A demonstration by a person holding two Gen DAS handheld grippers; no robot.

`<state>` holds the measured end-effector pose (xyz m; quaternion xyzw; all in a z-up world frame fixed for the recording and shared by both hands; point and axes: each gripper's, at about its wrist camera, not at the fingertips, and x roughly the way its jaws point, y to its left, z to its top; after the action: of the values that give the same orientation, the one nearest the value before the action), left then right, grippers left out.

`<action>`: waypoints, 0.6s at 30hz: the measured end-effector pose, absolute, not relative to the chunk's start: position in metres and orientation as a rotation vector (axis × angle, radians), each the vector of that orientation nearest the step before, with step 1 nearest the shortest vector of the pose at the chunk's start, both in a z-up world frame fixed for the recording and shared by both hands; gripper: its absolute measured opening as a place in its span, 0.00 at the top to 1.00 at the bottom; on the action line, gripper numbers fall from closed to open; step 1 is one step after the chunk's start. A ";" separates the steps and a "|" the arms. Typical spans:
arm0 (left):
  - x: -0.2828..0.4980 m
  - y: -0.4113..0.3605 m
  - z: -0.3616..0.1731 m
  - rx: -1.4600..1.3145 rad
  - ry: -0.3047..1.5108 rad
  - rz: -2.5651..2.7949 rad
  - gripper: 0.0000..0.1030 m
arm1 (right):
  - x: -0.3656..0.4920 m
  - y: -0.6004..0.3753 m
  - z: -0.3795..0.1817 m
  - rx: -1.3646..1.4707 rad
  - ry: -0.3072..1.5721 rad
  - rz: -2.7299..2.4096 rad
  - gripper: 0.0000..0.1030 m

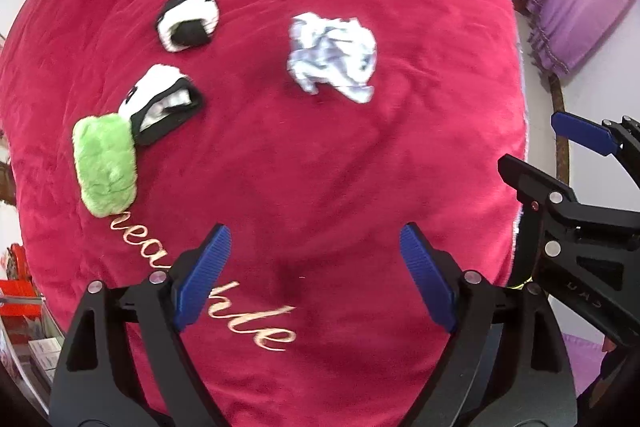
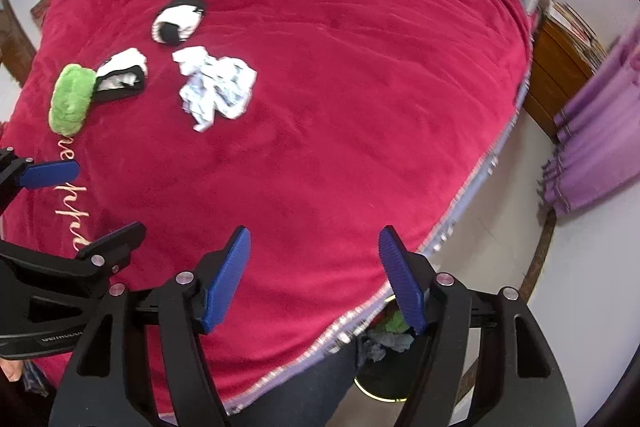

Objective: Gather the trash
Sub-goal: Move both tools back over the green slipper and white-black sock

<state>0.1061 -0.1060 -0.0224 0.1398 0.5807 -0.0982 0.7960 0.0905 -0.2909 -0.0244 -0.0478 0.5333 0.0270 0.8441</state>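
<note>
A crumpled ball of white paper (image 1: pixel 332 57) lies on the red plush blanket (image 1: pixel 320 167) that covers the bed. My left gripper (image 1: pixel 316 239) hovers over the blanket, short of the paper, open and with nothing between its blue pads. In the right wrist view the same paper (image 2: pixel 216 87) sits up and to the left, well ahead of my right gripper (image 2: pixel 314 239), which is open and holds nothing over the bed's near edge. Below that edge stands a dark bin (image 2: pixel 384 371) with scraps inside. Each gripper shows in the other's view: the right gripper (image 1: pixel 536 143) and the left gripper (image 2: pixel 108 197).
The blanket carries a green plush patch (image 1: pixel 104 167), two black-and-white appliqués (image 1: pixel 188 21) and gold lettering (image 1: pixel 256 323). A wooden cabinet (image 2: pixel 560 75) and purple curtain (image 2: pixel 596 143) stand beyond the bed. A person's dark trouser leg (image 2: pixel 312 387) is beside the bin.
</note>
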 end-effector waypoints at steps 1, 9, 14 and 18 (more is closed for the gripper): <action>0.107 -0.103 -0.023 0.298 1.249 -0.208 0.18 | 0.093 -0.287 -0.024 -0.105 1.125 0.064 0.38; 0.117 -0.080 -0.022 0.298 1.251 -0.191 0.18 | 0.115 -0.260 -0.025 -0.125 1.123 0.102 0.38; 0.122 -0.065 -0.020 0.285 1.245 -0.171 0.18 | 0.125 -0.248 -0.028 -0.142 1.132 0.112 0.38; 0.126 -0.052 -0.021 0.281 1.248 -0.158 0.18 | 0.133 -0.240 -0.030 -0.148 1.134 0.121 0.37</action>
<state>0.1263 -0.0518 -0.0209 0.1307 0.5818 -0.0738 0.7993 0.1335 -0.2397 -0.0300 -0.0699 0.5363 0.0571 0.8392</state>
